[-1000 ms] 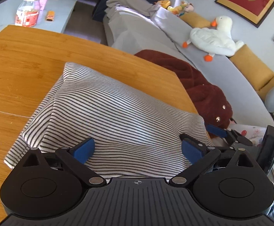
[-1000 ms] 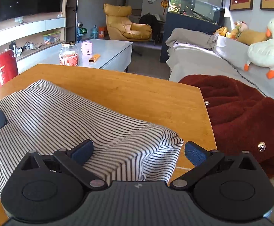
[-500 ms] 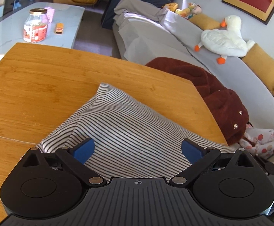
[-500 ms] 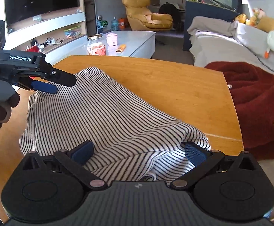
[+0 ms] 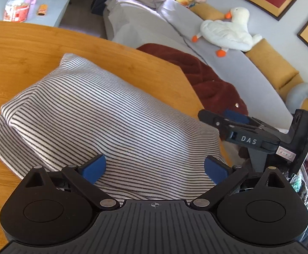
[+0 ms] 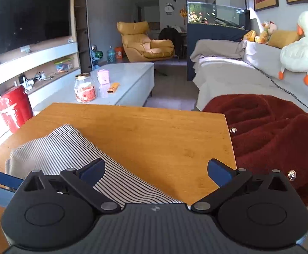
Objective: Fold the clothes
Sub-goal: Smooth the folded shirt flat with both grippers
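Note:
A black-and-white striped garment [image 5: 103,118] lies folded in a puffy rectangle on the wooden table [image 5: 22,48]. My left gripper [image 5: 155,169] hovers open over its near edge, and no cloth is pinched between the blue pads. My right gripper [image 5: 217,116] shows side-on at the garment's right edge. In the right wrist view the right gripper [image 6: 156,170] is open, with the garment [image 6: 54,148] under its left finger and bare table [image 6: 164,135] between the fingers. One of the left gripper's blue pads [image 6: 4,180] pokes in at the left edge.
A dark red fleece garment [image 6: 270,131] lies on the grey sofa [image 6: 238,74] just past the table's right edge. A white plush duck [image 5: 228,33] sits on the sofa back. A jar [image 6: 85,89] stands on the low white table [image 6: 132,78] beyond.
The right gripper has pulled back off the striped cloth toward its right edge, so more bare table shows. The left gripper shifted closer over the garment. Both stayed open.

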Demonstrator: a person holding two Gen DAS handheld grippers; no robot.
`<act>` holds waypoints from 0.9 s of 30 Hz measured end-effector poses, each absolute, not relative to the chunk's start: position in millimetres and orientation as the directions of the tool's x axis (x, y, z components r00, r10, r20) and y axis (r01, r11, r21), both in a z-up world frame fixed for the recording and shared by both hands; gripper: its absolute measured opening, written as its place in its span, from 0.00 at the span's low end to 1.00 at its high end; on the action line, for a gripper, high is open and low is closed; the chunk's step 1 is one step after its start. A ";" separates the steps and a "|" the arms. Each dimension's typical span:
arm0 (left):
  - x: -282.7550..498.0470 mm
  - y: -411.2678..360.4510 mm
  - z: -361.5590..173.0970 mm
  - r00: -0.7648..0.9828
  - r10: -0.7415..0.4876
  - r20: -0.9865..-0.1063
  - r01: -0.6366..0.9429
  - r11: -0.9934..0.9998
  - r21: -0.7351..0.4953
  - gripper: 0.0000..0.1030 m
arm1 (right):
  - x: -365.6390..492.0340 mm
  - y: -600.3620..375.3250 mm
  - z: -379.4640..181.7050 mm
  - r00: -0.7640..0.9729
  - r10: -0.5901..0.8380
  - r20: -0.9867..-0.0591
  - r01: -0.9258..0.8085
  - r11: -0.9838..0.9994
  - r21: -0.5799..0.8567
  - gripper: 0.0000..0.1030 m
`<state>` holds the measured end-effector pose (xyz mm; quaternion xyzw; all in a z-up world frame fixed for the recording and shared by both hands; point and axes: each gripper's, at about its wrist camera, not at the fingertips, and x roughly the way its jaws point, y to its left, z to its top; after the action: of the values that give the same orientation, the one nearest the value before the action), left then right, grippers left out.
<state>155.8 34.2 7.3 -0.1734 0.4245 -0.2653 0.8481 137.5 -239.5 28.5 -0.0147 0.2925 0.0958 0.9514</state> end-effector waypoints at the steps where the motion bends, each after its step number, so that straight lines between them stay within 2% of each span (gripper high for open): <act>1: 156.2 33.7 6.4 0.502 -0.595 -0.628 0.306 0.801 -0.515 0.99 | 139.9 -238.9 20.9 0.800 0.161 -0.578 -0.190 0.982 0.011 1.00; 4: 159.0 35.1 6.0 0.503 -0.594 -0.628 0.319 0.803 -0.504 0.99 | 142.0 -236.2 -3.5 0.765 0.110 -0.635 -0.177 0.983 -0.044 1.00; 7: 164.3 37.3 5.0 0.514 -0.580 -0.633 0.325 0.814 -0.482 0.99 | 130.7 -242.2 -18.0 0.760 0.125 -0.638 -0.139 0.990 0.028 1.00; 20: 194.3 48.5 6.6 0.576 -0.488 -0.656 0.323 0.873 -0.366 0.99 | 73.9 -188.9 -8.6 0.702 0.249 -0.668 -0.296 0.954 0.046 1.00; 27: 161.1 70.3 20.0 0.604 -0.441 -0.664 0.300 0.898 -0.323 0.99 | 82.0 -179.5 -13.3 0.640 0.304 -0.705 -0.285 0.947 0.150 1.00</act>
<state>161.1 70.3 20.0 -0.0896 0.3933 -0.2076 0.8912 82.0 -179.5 -13.3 0.0123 0.3915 0.1627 0.9056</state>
